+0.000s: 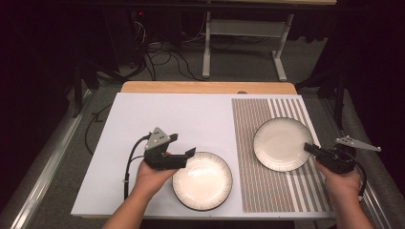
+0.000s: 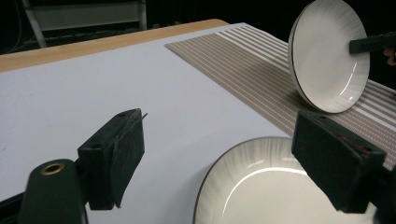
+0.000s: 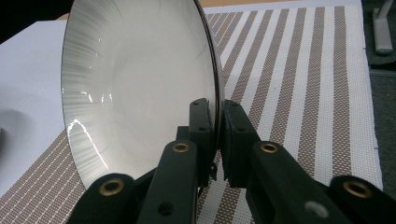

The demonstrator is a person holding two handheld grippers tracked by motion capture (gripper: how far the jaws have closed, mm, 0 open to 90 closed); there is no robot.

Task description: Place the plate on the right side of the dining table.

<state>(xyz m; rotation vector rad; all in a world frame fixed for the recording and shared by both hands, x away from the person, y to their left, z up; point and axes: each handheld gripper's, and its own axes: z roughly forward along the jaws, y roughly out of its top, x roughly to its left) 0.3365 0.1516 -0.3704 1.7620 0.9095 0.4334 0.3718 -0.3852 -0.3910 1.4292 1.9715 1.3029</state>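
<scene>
The right gripper (image 1: 309, 148) pinches the rim of a white plate (image 1: 282, 143), tilting it up off the striped placemat (image 1: 267, 186) near the tabletop's right edge; its lower rim rests on the mat. The left gripper (image 1: 187, 156) stands wide, gripping nothing, over the left rim of a second white plate (image 1: 203, 181) lying flat near the front edge of the white board (image 1: 157, 114).

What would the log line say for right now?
right gripper: shut on tilted plate | left gripper: open over flat plate | striped mat

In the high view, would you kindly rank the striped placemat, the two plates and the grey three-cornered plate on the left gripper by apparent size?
1. Striped placemat
2. Near plate and held plate: alike, unranked
3. Grey plate
</scene>
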